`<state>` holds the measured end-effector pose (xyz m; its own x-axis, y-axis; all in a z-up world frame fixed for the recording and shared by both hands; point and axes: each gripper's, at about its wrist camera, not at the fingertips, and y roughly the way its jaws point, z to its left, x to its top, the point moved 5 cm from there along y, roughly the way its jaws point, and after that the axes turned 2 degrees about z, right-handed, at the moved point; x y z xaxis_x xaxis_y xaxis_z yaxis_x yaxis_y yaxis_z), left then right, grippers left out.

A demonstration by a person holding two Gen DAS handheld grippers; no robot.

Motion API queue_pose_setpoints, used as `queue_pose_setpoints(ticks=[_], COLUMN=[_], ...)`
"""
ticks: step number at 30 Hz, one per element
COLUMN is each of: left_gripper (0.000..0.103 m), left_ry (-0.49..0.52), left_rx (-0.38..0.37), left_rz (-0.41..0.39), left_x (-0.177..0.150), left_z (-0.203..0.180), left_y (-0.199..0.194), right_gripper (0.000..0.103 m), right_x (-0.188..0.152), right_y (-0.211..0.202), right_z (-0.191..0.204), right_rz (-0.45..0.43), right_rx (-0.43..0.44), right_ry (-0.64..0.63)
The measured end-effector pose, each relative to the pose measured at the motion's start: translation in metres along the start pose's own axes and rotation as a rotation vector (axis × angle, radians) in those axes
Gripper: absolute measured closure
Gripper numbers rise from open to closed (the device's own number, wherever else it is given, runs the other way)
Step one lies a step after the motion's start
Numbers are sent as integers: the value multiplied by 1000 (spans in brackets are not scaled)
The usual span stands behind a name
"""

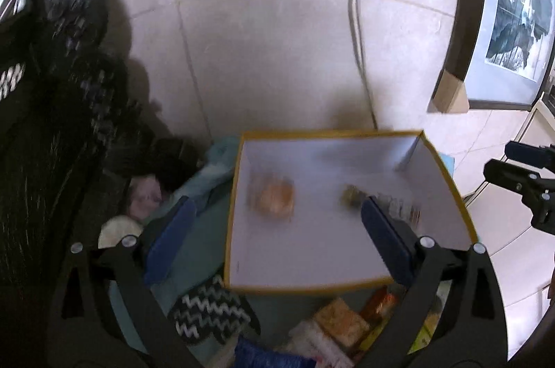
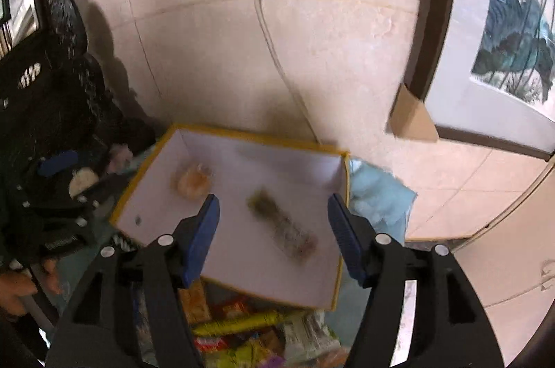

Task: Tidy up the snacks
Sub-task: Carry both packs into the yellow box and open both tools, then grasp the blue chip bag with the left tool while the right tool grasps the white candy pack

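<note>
A white box with yellow rim [image 1: 447, 173] [image 2: 338, 271] lies on a teal cloth. Inside are a round orange pastry in clear wrap [image 1: 274, 198] [image 2: 193, 182] and a long dark snack bar in clear wrap [image 1: 353, 194] [image 2: 282, 227]. My left gripper [image 1: 277, 212] is open and empty above the box's left half. My right gripper [image 2: 274, 205] is open and empty above the box's near side; it also shows in the left wrist view [image 1: 520, 177]. A pile of wrapped snacks [image 1: 340, 323] [image 2: 239, 330] lies in front of the box.
A tiled wall with sockets and a plugged cable [image 1: 359, 21] [image 2: 267, 31] stands behind. A dark patterned bag [image 1: 62, 125] sits at left. A framed picture [image 1: 503, 21] [image 2: 503, 38] leans at right. A zigzag-patterned mitt [image 1: 208, 309] lies on the teal cloth [image 1: 194, 229].
</note>
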<state>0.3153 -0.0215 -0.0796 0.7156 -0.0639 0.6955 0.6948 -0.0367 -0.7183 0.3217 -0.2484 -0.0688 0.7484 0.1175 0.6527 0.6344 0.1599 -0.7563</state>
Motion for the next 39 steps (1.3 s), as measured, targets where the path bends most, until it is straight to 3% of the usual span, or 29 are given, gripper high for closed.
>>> queue_pose_setpoints(ticks=[7,14,19,25,35,39], left_gripper=[5,5,5,5,5,5], left_ry=[-25,23,30,17,16,-17], left_rx=[-12,-12,-2,-11,0,-44], left_rz=[76,186,252,223,183,185], left_x=[-91,-206,-258,-253,-209,-198], left_z=[10,22,33,36,27,25], left_y=[-14,-25,-20,-16,14,26], right_gripper=[38,38,38,38,38,38], right_x=[-81,-205,-271,-289,-279,-277], right_y=[-8,-11,-3,6,21,28], right_z=[3,-1,7,15,9,10], right_rz=[83,208,280,296,302,306], right_rx=[12,16,-20,-47,-57,-54], right_ry=[9,23,-46,-123,-145,-152])
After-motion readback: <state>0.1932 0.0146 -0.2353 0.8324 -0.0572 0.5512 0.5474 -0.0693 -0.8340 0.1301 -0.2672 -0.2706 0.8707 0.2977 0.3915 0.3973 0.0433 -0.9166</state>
